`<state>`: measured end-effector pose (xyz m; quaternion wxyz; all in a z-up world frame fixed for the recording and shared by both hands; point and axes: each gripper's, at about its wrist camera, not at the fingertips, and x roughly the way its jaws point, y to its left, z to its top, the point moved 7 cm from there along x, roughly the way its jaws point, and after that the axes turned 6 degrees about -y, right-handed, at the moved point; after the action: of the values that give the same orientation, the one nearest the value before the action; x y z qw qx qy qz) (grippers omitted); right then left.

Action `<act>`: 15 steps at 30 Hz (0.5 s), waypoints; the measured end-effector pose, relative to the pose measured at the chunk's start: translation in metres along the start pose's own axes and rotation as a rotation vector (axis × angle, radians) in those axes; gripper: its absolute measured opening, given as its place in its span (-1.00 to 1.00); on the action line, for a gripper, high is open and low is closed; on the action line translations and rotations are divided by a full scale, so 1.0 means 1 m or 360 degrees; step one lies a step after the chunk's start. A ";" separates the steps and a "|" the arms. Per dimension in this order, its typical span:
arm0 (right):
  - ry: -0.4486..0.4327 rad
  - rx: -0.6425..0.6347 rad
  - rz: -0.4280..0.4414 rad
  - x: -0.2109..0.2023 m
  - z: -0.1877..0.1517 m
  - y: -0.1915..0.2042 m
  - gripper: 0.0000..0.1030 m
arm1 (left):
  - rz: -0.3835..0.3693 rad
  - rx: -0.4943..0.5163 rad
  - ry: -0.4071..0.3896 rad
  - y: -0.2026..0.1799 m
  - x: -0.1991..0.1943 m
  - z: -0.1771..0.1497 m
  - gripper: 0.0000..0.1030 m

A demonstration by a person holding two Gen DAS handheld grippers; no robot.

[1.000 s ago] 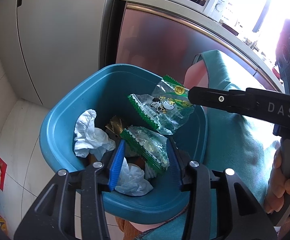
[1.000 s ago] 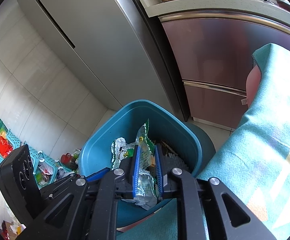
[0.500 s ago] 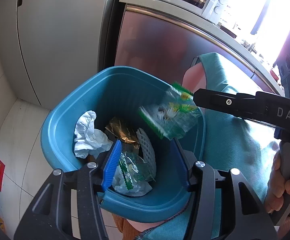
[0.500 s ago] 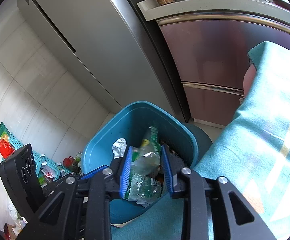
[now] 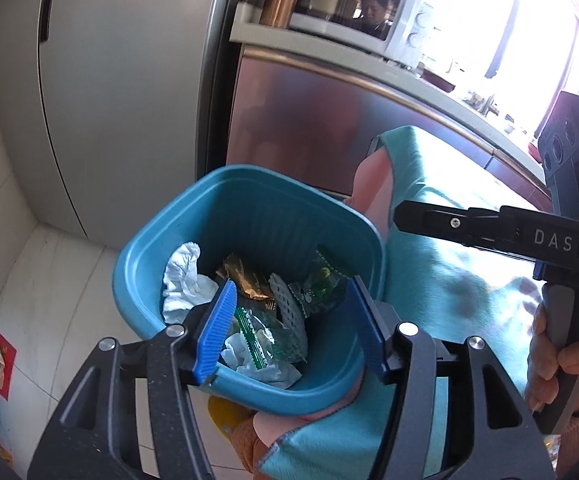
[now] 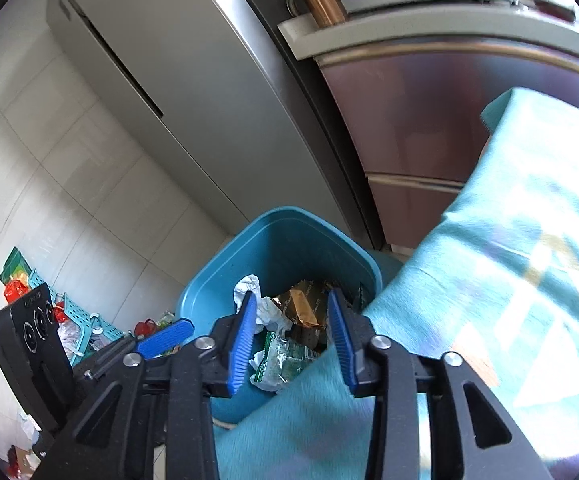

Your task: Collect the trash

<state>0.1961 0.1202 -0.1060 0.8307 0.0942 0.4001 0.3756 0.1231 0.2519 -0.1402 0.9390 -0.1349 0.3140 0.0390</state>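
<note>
Left wrist: my left gripper (image 5: pixel 289 320) has just been opening, nothing between its jaws; wrappers (image 5: pixel 321 284) lie in the blue bin (image 5: pixel 249 184). Right wrist: right gripper (image 6: pixel 295 340) likewise just opened, empty. Drop looks done, probably; next I fetch more trash.

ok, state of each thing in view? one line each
left tool: jaws apart, just been opening, nothing held
right tool: jaws apart, just been opening, nothing held
blue bin: upright, no lid, part full
green wrappers: lying loose in bin
white tissue: crumpled, in bin
fridge: doors shut
</note>
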 end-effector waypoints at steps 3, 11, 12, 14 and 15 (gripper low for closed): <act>-0.0075 -0.0033 -0.0004 -0.021 -0.003 -0.001 -0.07 | -0.0003 0.0052 -0.0080 -0.008 -0.018 0.004 0.28; -0.0365 -0.0140 -0.0174 -0.097 -0.018 -0.013 0.46 | -0.0045 0.0179 -0.0317 -0.043 -0.066 0.012 0.89; -0.0400 -0.0149 -0.0199 -0.107 -0.022 -0.015 0.55 | -0.0050 0.0185 -0.0352 -0.048 -0.071 0.013 0.89; -0.0458 -0.0171 -0.0250 -0.123 -0.028 -0.020 0.59 | -0.0073 0.0207 -0.0385 -0.059 -0.080 0.013 0.89; -0.0484 -0.0185 -0.0288 -0.132 -0.032 -0.022 0.62 | -0.0069 0.0213 -0.0408 -0.064 -0.084 0.013 0.89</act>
<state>0.1319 0.0083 -0.0589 0.9160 0.0652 0.2544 0.3031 0.0738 0.1955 -0.0651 0.9789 -0.0726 0.1906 0.0146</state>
